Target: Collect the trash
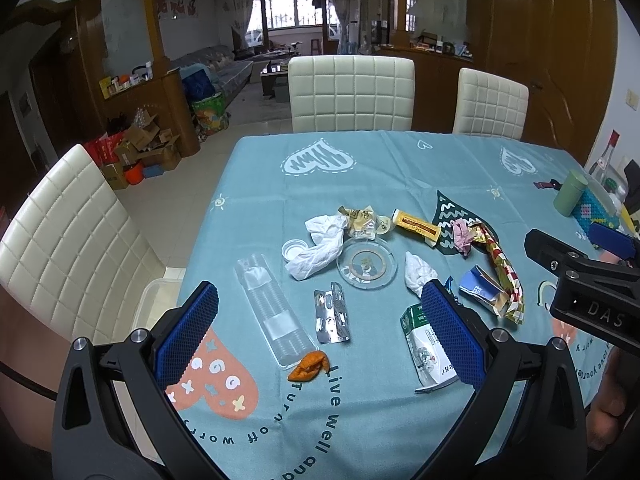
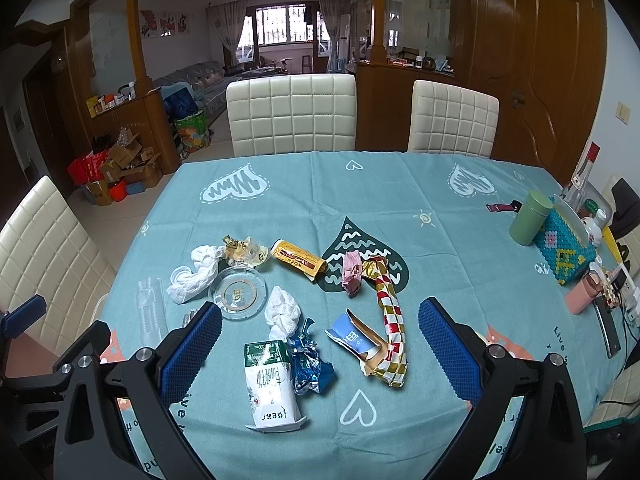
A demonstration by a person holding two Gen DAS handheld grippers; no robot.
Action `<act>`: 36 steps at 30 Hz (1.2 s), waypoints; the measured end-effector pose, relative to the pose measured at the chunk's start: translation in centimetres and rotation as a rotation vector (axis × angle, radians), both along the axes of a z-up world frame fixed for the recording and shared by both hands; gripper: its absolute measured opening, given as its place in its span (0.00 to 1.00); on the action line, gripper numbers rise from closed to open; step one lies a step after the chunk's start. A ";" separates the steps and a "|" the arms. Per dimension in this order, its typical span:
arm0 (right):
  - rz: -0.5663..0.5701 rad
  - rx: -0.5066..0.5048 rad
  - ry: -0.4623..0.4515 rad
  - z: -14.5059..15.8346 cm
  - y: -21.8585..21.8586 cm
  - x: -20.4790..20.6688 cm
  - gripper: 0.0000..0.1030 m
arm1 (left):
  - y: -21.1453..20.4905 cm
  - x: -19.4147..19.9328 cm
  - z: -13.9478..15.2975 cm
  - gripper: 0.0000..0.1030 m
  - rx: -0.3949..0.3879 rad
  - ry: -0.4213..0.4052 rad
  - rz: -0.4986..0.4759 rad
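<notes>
Trash lies scattered on the blue tablecloth [image 1: 360, 168]. My left gripper [image 1: 320, 312] is open and empty above a foil blister pack [image 1: 333, 317], an orange peel [image 1: 310, 366] and a clear plastic sleeve of cups [image 1: 272, 312]. My right gripper [image 2: 320, 328] is open and empty above a white milk carton [image 2: 270, 384], a blue foil wrapper [image 2: 312, 366], a torn blue carton [image 2: 354, 338] and a red-gold checked wrapper [image 2: 390, 320]. Crumpled tissues [image 2: 284, 314] [image 1: 320, 248], a yellow tube box [image 2: 298, 262], a pink wrapper [image 2: 351, 276] and a glass ashtray [image 2: 238, 294] lie farther back.
White padded chairs [image 1: 352, 94] [image 1: 60, 248] stand around the table. At the right edge are a green canister [image 2: 528, 218], a beaded tissue box [image 2: 564, 250], bottles, a pink cup [image 2: 586, 294] and a phone [image 2: 608, 330]. A clear bin [image 1: 154, 304] sits by the left chair.
</notes>
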State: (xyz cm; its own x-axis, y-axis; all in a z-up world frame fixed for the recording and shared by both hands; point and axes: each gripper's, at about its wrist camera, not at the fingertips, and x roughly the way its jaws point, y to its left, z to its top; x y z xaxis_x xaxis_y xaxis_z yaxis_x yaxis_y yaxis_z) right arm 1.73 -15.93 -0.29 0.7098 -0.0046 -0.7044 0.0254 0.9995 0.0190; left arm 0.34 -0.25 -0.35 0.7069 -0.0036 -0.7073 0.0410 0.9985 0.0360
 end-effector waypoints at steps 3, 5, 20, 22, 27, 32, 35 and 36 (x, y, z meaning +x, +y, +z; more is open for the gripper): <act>0.000 0.000 0.003 0.0 0.1 0.0 0.93 | 0.0 0.0 0.0 0.97 0.001 0.000 0.000; 0.000 -0.001 0.006 -0.3 -0.2 0.2 0.93 | 0.0 0.0 -0.1 0.97 0.003 0.003 -0.001; 0.009 -0.001 0.039 -1.2 -0.1 0.3 0.93 | -0.2 0.2 -1.0 0.97 0.010 0.029 0.004; 0.009 -0.002 0.043 -1.3 0.0 0.3 0.93 | -0.2 0.1 -1.1 0.97 0.009 0.030 0.004; 0.010 0.000 0.048 -1.5 -0.1 0.3 0.93 | -0.2 0.1 -1.2 0.97 0.009 0.031 0.003; 0.008 0.001 0.046 -1.5 -0.2 0.3 0.93 | -0.3 0.1 -1.2 0.97 0.009 0.030 0.001; 0.005 0.001 0.045 -1.6 -0.1 0.2 0.93 | -0.4 0.1 -1.2 0.97 0.008 0.031 -0.003; 0.005 0.001 0.045 -1.6 -0.1 0.2 0.93 | -0.5 0.2 -1.1 0.97 0.008 0.031 -0.003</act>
